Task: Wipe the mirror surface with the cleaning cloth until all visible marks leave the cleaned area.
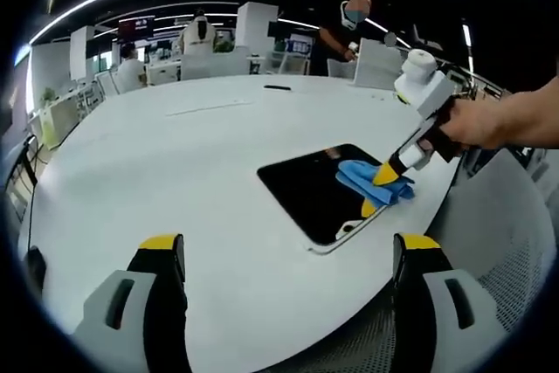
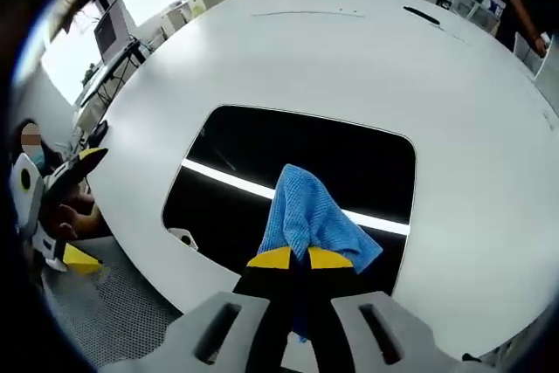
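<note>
Left gripper view: left gripper (image 1: 288,259) jaws spread wide apart, nothing between them, over the near edge of the white tabletop (image 1: 175,155). Past them the mirror (image 1: 314,189) lies flat near the tabletop's right edge. Right gripper (image 1: 381,189), held by a hand (image 1: 476,124), presses the blue cleaning cloth (image 1: 362,176) on the mirror's right part.

Right gripper view: right gripper (image 2: 293,258) jaws clamped on cleaning cloth (image 2: 306,216), cloth lying on mirror (image 2: 262,155), which reflects a ceiling light strip. No containers.
</note>
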### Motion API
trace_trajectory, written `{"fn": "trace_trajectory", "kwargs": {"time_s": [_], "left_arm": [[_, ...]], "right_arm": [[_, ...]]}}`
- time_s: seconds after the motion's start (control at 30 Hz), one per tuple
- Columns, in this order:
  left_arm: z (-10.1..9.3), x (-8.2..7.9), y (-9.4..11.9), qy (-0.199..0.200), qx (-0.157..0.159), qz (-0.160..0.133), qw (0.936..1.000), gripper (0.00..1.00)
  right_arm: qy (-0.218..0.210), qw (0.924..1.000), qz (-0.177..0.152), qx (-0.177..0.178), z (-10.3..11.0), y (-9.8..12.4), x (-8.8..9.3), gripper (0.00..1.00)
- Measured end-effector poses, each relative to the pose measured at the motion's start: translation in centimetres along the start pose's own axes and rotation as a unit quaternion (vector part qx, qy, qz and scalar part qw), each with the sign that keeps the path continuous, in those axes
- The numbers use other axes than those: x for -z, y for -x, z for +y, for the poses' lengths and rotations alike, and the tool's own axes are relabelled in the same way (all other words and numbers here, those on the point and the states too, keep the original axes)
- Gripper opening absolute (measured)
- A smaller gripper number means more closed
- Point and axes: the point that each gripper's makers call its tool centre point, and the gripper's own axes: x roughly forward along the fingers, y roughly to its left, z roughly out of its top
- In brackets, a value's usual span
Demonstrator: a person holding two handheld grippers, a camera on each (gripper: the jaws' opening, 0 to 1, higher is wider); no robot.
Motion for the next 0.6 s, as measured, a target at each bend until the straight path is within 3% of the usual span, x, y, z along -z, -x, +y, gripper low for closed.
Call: {"fn": "trace_trajectory", "kwargs": {"time_s": [0.13,0.6], "left_arm": [[0.0,0.1,0.0,0.002,-0.002,0.003,1.0000,0.99],[0.5,0.3,0.0,0.008,-0.010,0.006,0.9999,0.99]], "right_arm": [[-0.015,0.9998,-0.004,-0.008,0.2,0.2,0.5,0.00],[-0.005,0.9998,0.003,-0.021,0.6,0.4,1.2,0.00]]}}
